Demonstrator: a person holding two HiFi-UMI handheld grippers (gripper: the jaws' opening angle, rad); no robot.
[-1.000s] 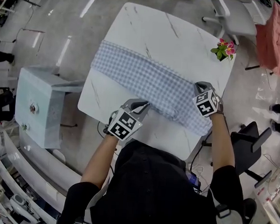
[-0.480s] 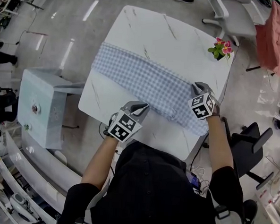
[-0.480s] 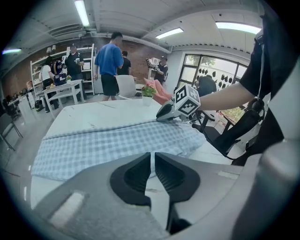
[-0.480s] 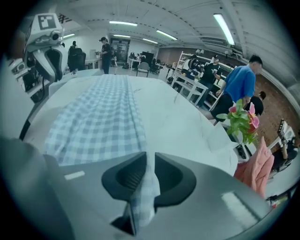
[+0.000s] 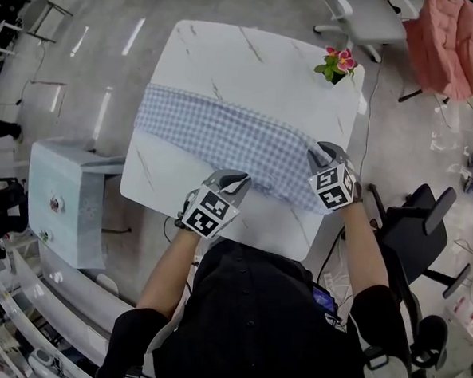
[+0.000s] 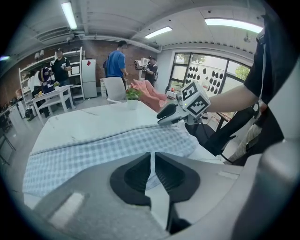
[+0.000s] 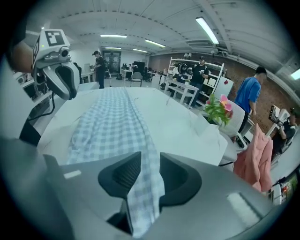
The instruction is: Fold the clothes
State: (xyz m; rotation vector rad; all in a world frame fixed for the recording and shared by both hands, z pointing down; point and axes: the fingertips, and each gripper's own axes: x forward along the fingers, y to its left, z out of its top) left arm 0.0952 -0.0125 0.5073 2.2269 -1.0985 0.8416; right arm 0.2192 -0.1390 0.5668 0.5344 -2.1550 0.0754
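A blue-and-white checked cloth (image 5: 224, 131) lies as a long band across the white marble table (image 5: 252, 57). My left gripper (image 5: 239, 179) is at the band's near edge, its jaws shut with a thin fold of the cloth (image 6: 93, 150) pinched between them (image 6: 153, 157). My right gripper (image 5: 317, 152) is at the cloth's right end. Its jaws have just been opening and now stand apart (image 7: 150, 161), with a strip of the cloth (image 7: 112, 122) still draped through the gap. Each gripper shows in the other's view: the right gripper (image 6: 164, 115) and the left gripper (image 7: 65, 82).
A small pot of pink flowers (image 5: 336, 64) stands at the table's far right corner. A pale blue cabinet (image 5: 61, 189) is left of the table and a black chair (image 5: 414, 227) on its right. A pink garment (image 5: 441, 41) hangs on a chair beyond. Several people (image 6: 115, 61) stand in the background.
The head view has swung, so the table sits further left in it. Against the table, both grippers have shifted a little toward its right side, along the cloth's near edge.
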